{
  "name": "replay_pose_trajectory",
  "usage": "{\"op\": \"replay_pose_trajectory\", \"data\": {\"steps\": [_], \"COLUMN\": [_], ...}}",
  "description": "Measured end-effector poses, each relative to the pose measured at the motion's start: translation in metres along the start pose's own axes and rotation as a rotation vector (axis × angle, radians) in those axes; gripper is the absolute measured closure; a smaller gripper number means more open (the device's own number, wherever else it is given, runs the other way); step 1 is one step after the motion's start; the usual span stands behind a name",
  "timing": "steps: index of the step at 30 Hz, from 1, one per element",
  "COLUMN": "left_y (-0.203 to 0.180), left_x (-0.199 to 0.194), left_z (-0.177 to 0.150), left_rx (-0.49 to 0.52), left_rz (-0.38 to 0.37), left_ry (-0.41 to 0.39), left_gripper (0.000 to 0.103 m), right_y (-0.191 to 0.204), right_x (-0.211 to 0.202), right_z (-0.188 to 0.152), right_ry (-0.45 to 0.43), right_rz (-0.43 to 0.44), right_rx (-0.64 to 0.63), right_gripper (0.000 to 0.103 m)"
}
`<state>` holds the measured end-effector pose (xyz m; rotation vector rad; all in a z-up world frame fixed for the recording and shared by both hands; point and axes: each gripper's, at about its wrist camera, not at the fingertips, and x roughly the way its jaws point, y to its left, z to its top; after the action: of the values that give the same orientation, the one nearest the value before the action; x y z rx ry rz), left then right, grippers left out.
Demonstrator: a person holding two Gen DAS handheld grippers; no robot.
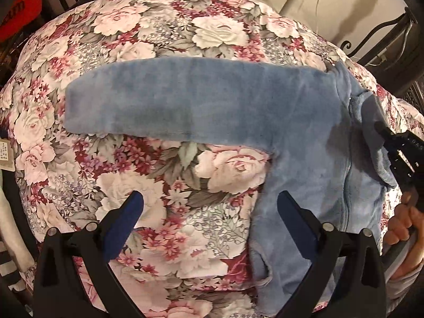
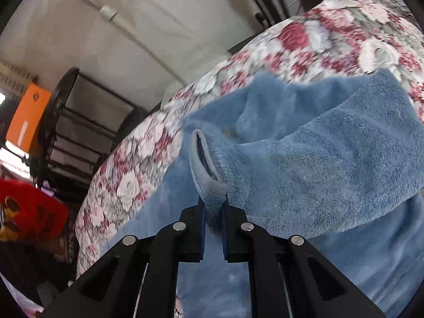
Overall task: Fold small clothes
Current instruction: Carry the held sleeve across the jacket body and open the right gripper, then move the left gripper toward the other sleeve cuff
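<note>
Floral bedspread (image 1: 164,175), blue fleece sleeve (image 1: 185,106) lying crosswise, cuff leftward

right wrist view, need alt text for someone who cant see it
The right hand-held gripper is shut on a hemmed edge of a fluffy blue garment, lifting it above a floral cloth. A pale wall and a dark metal rack are behind.
</note>
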<state>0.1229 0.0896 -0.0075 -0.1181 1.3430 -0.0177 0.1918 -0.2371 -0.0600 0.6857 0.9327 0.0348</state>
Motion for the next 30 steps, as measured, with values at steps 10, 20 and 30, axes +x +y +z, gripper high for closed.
{"op": "replay_pose_trajectory", "data": {"steps": [10, 20, 30], "left_y": [0.015, 0.016, -0.050], "left_x": [0.001, 0.009, 0.005], "left_z": [0.002, 0.005, 0.023], "left_rx": [-0.029, -0.032, 0.002], "left_rz": [-0.006, 0.003, -0.120], "left_ry": [0.008, 0.027, 0.004], "left_gripper": [0.005, 0.005, 0.005], "right_y": [0.021, 0.015, 0.027], "right_x": [0.031, 0.075, 0.016], "right_z": [-0.033, -0.056, -0.030], "right_ry": [0.089, 0.226, 0.159], "right_rz": [-0.029, -0.090, 0.058], "right_rx": [-0.096, -0.171, -0.274], "right_gripper": [0.093, 0.080, 0.056]}}
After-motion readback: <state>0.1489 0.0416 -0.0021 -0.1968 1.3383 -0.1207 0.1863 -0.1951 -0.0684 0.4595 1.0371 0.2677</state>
